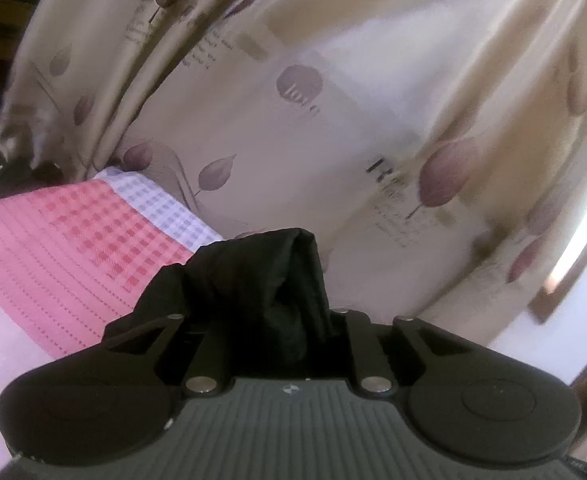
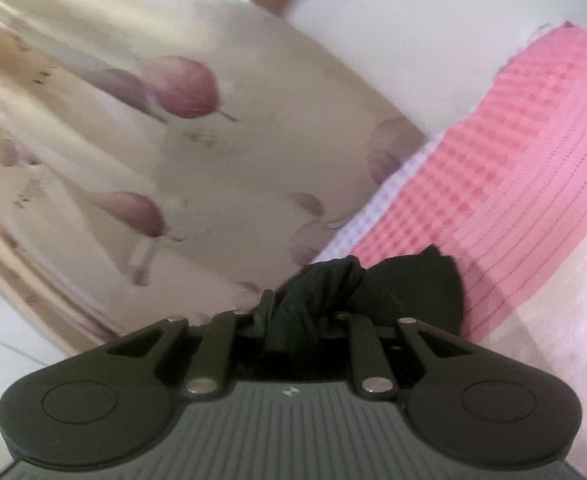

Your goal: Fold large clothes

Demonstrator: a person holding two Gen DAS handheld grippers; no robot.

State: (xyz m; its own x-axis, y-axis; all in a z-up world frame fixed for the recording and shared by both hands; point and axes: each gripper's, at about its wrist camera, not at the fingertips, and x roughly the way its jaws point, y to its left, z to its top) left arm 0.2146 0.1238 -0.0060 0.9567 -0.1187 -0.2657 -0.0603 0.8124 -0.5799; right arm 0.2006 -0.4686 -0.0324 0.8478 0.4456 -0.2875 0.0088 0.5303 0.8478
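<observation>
At far left, a pink checked bedspread lies before a leaf-print curtain. Bunched black cloth fills the left gripper, hiding how tightly its jaws grip. Further right, the right gripper pinches the same cloth with narrow jaws.

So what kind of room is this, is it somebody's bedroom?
Probably a bedroom at home. A long beige curtain printed with purple leaves hangs ahead, and a pink checked bedspread covers what looks like a bed. Both grippers hold black cloth over it.
</observation>
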